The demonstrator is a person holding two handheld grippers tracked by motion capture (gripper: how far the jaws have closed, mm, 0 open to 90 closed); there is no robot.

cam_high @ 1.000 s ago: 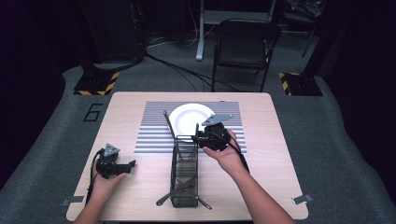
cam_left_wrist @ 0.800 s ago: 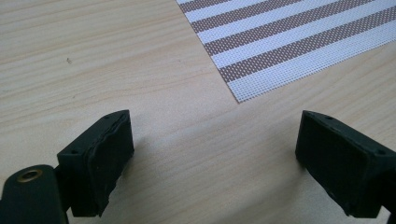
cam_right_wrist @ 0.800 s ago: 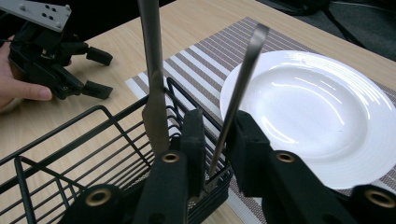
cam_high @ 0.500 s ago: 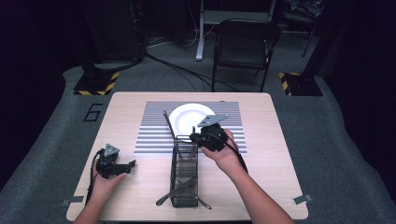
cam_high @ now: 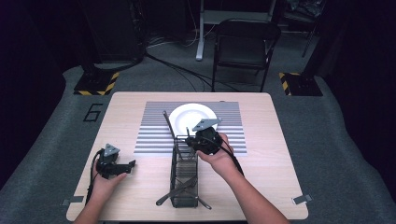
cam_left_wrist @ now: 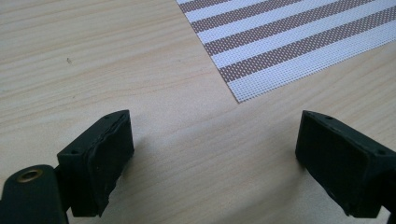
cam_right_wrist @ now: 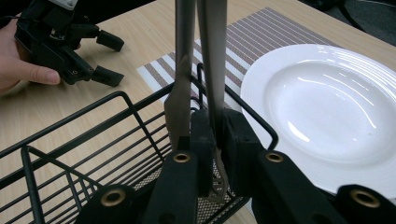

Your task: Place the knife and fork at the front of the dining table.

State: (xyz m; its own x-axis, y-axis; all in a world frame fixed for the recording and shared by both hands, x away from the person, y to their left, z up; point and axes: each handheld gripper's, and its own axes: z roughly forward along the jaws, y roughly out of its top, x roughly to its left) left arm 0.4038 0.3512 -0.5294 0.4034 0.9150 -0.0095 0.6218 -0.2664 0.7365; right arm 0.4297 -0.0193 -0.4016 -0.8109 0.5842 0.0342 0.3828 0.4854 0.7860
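Steel utensil handle (cam_right_wrist: 212,56), prob. a fork, pinched in right gripper (cam_right_wrist: 215,140) at wire basket's (cam_high: 184,179) far end beside white plate (cam_high: 192,117), long axis upright; left gripper (cam_left_wrist: 215,154) spread, nothing held, idle well left of basket.

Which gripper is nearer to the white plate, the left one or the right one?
Right. The right gripper is just beside the white plate, at the near rim. The left gripper rests far off on the bare table.
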